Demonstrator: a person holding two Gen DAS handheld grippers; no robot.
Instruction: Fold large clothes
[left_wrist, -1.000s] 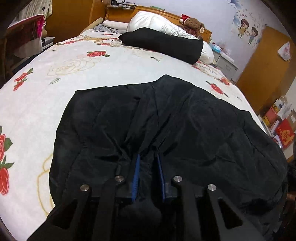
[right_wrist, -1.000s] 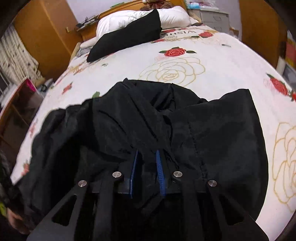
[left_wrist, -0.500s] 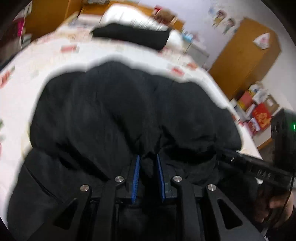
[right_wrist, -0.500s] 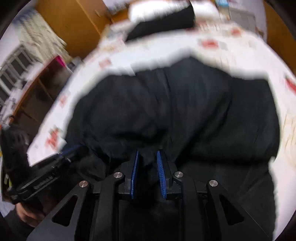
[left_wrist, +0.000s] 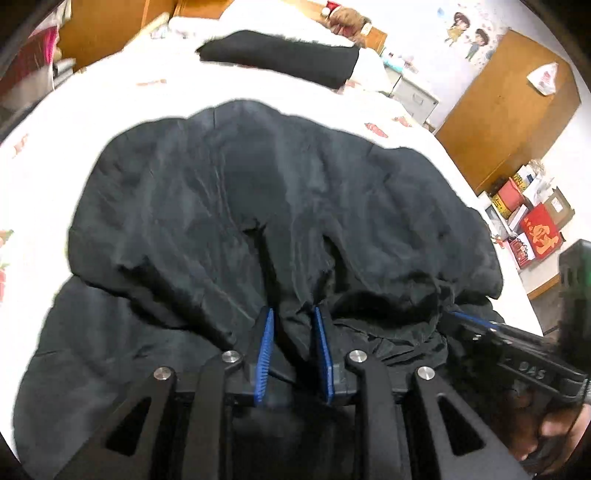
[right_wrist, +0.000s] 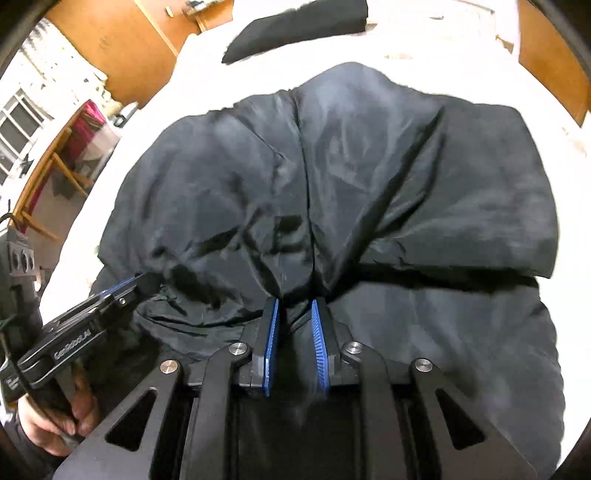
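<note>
On the bed (left_wrist: 92, 110), both grippers are pinching the folded-over edge of a black coat (left_wrist: 280, 206); the left gripper (left_wrist: 293, 325) is easing its jaws apart with cloth between them, the right gripper (right_wrist: 293, 314) clamping fabric. The fold appears laid; letting go and smoothing likely come next.

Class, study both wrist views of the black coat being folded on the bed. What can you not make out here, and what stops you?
- Left wrist view: the black coat's near hem is hidden behind the left gripper, whose jaws are opening with cloth between them.
- Right wrist view: the bed sheet's pattern is washed out by glare.
- Right wrist view: the right gripper body hides the coat below it.
</note>
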